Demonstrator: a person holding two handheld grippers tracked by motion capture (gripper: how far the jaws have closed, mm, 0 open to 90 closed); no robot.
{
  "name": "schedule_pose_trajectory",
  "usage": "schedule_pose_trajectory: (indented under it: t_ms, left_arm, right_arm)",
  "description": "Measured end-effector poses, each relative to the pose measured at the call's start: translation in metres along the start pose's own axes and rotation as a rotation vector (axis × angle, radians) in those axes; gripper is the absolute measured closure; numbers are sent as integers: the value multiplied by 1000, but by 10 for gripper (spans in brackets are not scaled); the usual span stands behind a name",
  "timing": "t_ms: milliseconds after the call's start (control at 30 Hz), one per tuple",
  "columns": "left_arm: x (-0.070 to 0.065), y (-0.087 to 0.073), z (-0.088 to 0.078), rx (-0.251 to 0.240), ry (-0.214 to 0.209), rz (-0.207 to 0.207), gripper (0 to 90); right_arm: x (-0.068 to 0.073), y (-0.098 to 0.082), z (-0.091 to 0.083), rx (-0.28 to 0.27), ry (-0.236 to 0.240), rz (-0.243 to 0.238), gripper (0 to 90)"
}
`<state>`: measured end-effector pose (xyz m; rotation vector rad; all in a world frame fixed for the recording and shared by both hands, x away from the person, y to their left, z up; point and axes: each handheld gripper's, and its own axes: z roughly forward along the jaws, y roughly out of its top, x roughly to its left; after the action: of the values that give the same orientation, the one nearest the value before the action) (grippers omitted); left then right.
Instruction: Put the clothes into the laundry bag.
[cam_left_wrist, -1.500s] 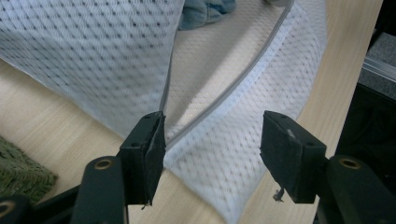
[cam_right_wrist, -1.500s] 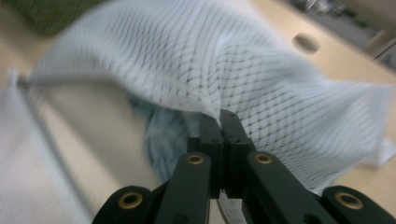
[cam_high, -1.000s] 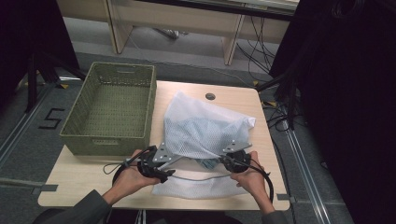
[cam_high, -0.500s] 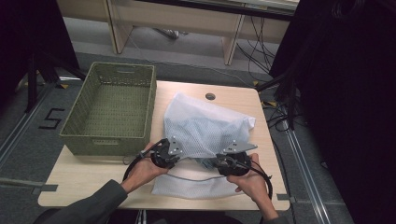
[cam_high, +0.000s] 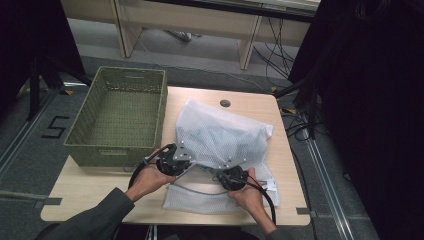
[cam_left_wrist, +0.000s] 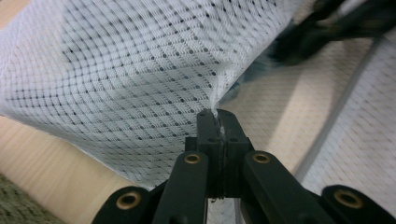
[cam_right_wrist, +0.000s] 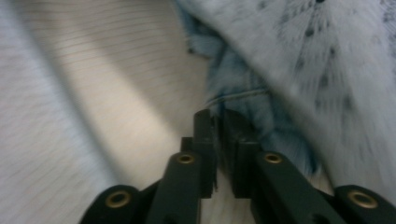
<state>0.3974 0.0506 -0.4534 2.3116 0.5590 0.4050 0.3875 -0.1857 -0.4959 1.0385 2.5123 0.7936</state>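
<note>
The mesh bag (cam_high: 220, 137) is lying on the worktop (cam_high: 95, 192), just right of the green basket (cam_high: 117, 117), with blue cloth (cam_right_wrist: 243, 88) showing inside it. The left gripper (cam_high: 186, 159) is sitting at the bag's near left edge; its jaws have just been closing and are now pinching the mesh, pressed together on it. The right gripper (cam_high: 226, 172) is at the near right edge, jaws likewise just closing and now clamping a fold of mesh.

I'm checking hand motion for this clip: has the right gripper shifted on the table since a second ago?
Yes. The right gripper has slid left, toward the green woven basket and the left gripper. Its jaws have just been closing, now shut on the white mesh laundry bag.
</note>
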Motion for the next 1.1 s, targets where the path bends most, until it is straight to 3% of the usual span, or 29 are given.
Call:
schedule_pose_trajectory:
  t_ms: [33,67,100,267,333,367,400,600,633,733,867,900,933,967,1000,1033,1100]
  left_arm:
    - [0,0,0,7,-12,16,891]
    - [-2,-1,-1,8,-26,24,892]
    - [-3,-1,-1,10,-33,33,892]
    - [-10,0,0,5,-72,90,893]
    - [-11,-1,1,14,-59,97,890]
    - [-10,-1,1,23,-55,115,888]
    - [-10,-2,2,30,-47,109,887]
    - [-8,-3,0,81,0,123,892]
    - [-7,-4,0,86,-3,102,892]
    - [-2,-8,-1,101,32,112,892]
    - [2,-10,-4,119,91,125,885]
    - [2,-9,-7,114,115,131,872]
    - [0,-8,-10,100,130,138,851]
    - [-4,-6,-13,82,132,136,828]
    - [-10,-3,-18,51,119,142,805]
    - [-15,-1,-20,34,97,142,790]
    - [-32,2,-18,-5,-9,78,745]
  right_arm:
    - [-2,4,6,-16,-16,24,886]
    - [-7,10,9,-24,-44,-1,897]
    - [-9,16,15,-41,-80,14,900]
    - [-22,35,29,-132,-144,91,900]
    - [-28,39,32,-162,-130,134,898]
    - [-25,38,32,-146,-121,144,890]
    - [-23,36,31,-136,-118,124,883]
    - [-24,28,20,-117,-83,101,836]
    - [-24,26,17,-111,-72,111,826]
    - [-28,23,10,-108,-52,103,800]
    - [-30,19,4,-98,-18,144,762]
    - [-31,19,3,-103,-18,117,755]
    - [-29,18,6,-148,-23,131,750]
    - [-29,19,1,-121,-12,114,749]
    - [-30,20,-1,-110,-11,96,748]
    - [-29,21,-4,-115,-6,119,749]
    - [-31,20,-5,-113,-3,108,749]
